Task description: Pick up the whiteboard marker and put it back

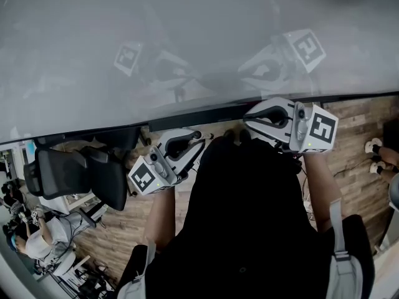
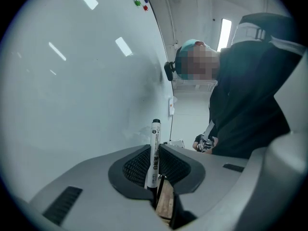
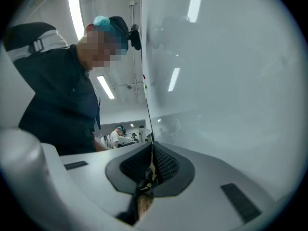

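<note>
A white whiteboard marker (image 2: 154, 150) with a black cap and black print stands upright between the jaws of my left gripper (image 2: 155, 153), which is shut on it. In the head view the left gripper (image 1: 181, 147) is held low in front of the person's dark shirt, close to the bottom edge of the whiteboard (image 1: 187, 42). My right gripper (image 1: 269, 118) is higher and to the right, also near the board's edge. Its black ribbed pads (image 3: 161, 163) are pressed together with nothing between them, so the right gripper (image 3: 151, 158) is shut and empty. Both gripper views look up past the whiteboard (image 2: 72, 81) at the person.
A black office chair (image 1: 81, 173) stands at the left on the wooden floor (image 1: 361, 117). Another person's shoes (image 1: 374, 147) show at the right edge, and someone sits at the lower left (image 1: 43, 235). Small coloured magnets (image 2: 141, 4) stick high on the board.
</note>
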### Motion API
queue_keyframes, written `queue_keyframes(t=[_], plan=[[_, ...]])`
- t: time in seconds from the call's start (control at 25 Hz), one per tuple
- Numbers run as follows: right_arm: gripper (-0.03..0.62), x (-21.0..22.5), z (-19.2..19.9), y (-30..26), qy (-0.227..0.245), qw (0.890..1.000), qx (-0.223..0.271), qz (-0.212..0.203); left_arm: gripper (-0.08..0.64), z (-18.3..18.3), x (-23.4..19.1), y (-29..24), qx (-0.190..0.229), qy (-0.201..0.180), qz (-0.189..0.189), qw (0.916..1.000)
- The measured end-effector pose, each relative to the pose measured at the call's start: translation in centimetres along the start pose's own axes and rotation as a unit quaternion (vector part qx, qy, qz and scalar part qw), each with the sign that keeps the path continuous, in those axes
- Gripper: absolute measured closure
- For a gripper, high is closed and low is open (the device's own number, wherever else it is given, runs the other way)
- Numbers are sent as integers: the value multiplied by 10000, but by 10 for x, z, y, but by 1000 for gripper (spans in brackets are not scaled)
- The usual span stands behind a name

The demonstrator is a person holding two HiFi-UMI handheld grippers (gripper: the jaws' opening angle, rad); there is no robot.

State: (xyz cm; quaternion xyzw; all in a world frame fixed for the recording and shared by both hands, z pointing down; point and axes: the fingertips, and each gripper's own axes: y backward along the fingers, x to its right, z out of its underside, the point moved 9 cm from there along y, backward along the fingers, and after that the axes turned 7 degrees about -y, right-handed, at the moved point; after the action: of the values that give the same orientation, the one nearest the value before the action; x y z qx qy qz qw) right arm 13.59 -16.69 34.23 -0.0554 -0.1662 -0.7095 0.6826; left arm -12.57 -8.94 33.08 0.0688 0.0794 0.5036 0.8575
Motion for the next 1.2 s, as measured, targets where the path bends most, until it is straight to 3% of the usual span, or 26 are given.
queue_keyframes(t=[0.4, 1.2], plan=[[572, -6, 2, -22, -106, 9999, 55, -100, 489, 14, -6, 23, -7, 235, 27, 9997], [572, -6, 15, -17, -103, 9995, -111, -265, 489, 21, -4, 11, -82, 425, 43, 9991]])
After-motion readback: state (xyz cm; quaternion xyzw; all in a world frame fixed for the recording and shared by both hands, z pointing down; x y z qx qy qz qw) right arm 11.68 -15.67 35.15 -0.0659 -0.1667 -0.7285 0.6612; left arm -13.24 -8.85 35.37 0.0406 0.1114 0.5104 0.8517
